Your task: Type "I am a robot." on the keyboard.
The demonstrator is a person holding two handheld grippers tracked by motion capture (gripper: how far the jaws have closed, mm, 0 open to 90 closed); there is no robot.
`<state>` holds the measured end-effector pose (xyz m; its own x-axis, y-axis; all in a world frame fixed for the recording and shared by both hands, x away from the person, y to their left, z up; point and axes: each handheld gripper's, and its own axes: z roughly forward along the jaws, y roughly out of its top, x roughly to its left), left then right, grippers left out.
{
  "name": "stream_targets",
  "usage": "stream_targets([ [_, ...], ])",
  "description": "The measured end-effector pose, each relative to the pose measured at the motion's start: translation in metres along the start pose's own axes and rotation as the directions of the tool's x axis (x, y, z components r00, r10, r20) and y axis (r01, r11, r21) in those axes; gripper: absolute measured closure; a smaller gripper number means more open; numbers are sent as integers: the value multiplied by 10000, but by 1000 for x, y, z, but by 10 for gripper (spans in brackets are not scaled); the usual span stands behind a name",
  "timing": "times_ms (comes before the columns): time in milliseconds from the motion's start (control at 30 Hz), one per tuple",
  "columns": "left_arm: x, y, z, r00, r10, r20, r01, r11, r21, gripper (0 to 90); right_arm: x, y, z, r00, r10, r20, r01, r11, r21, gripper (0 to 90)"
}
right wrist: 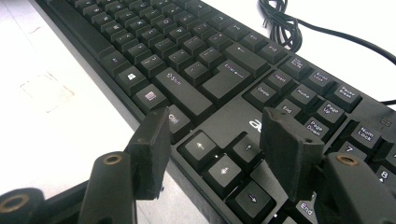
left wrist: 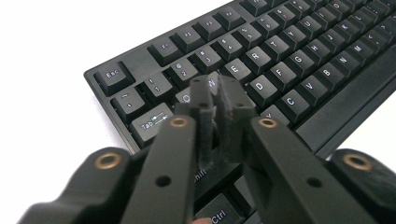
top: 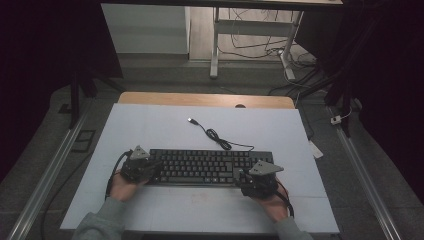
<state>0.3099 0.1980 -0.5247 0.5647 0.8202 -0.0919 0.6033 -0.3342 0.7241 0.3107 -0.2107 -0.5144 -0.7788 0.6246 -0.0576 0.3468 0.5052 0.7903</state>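
A black keyboard lies across the white table top, its coiled cable running back to a USB plug. My left gripper sits at the keyboard's left end. In the left gripper view its jaws are shut together with nothing between them, tips just above the keys near Q and W on the keyboard. My right gripper is at the keyboard's front right. Its jaws stand open over the arrow keys, holding nothing.
The white sheet covers a wooden table whose far edge shows behind it. Metal rails run along both sides on the floor. A desk frame with loose cables stands beyond the table.
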Motion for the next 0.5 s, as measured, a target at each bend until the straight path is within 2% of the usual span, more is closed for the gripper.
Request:
stream_targets([
  [200,0,-1,3,10000,86,-25,-86,9998,160,890,0,0,0,10000,-3,12,3,10000,20,431],
  [500,-3,0,5,9998,194,-74,-193,9997,115,891,0,0,1,10000,-41,21,41,9999,94,431],
])
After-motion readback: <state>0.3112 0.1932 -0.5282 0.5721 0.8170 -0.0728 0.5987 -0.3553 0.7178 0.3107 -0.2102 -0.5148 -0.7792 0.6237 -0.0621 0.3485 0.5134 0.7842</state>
